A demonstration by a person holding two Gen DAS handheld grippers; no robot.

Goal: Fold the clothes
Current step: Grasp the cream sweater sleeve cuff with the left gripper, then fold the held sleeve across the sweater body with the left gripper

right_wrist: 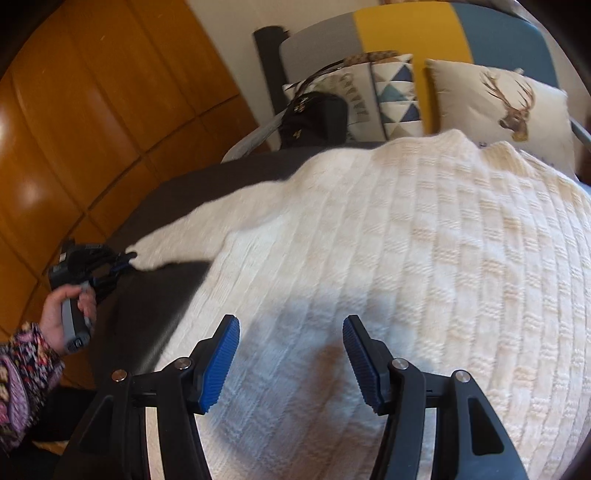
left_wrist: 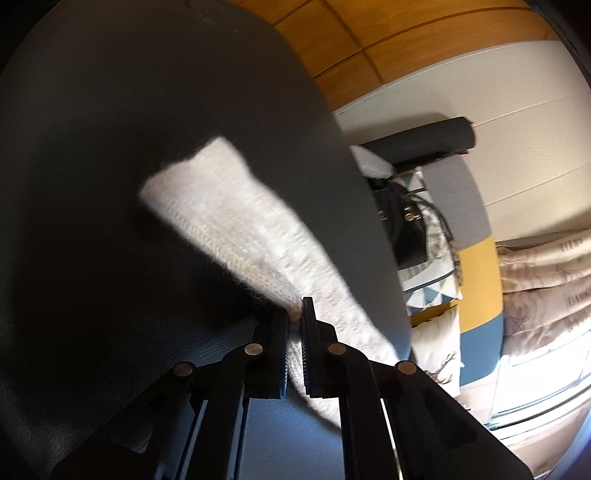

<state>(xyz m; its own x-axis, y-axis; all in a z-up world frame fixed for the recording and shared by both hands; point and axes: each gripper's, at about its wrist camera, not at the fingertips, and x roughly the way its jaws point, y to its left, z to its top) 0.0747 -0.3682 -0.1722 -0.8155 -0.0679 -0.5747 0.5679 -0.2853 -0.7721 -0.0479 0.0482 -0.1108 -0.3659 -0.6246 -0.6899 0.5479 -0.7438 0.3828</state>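
A cream knitted sweater (right_wrist: 388,240) lies spread on a dark grey surface (right_wrist: 166,206). Its left sleeve (right_wrist: 192,232) stretches out to the left. My left gripper (left_wrist: 294,321) is shut on that sleeve (left_wrist: 229,221) near its end, lifting it off the dark surface (left_wrist: 110,147); it also shows in the right wrist view (right_wrist: 125,258), held by a hand. My right gripper (right_wrist: 291,354) is open, hovering just above the sweater's lower body, holding nothing.
Patterned cushions (right_wrist: 498,103) and a black bag (right_wrist: 314,114) lie beyond the sweater against a grey, yellow and blue backrest (right_wrist: 402,29). Wooden floor (right_wrist: 74,129) is on the left. A patterned curtain (left_wrist: 546,280) and bright window are at the right in the left wrist view.
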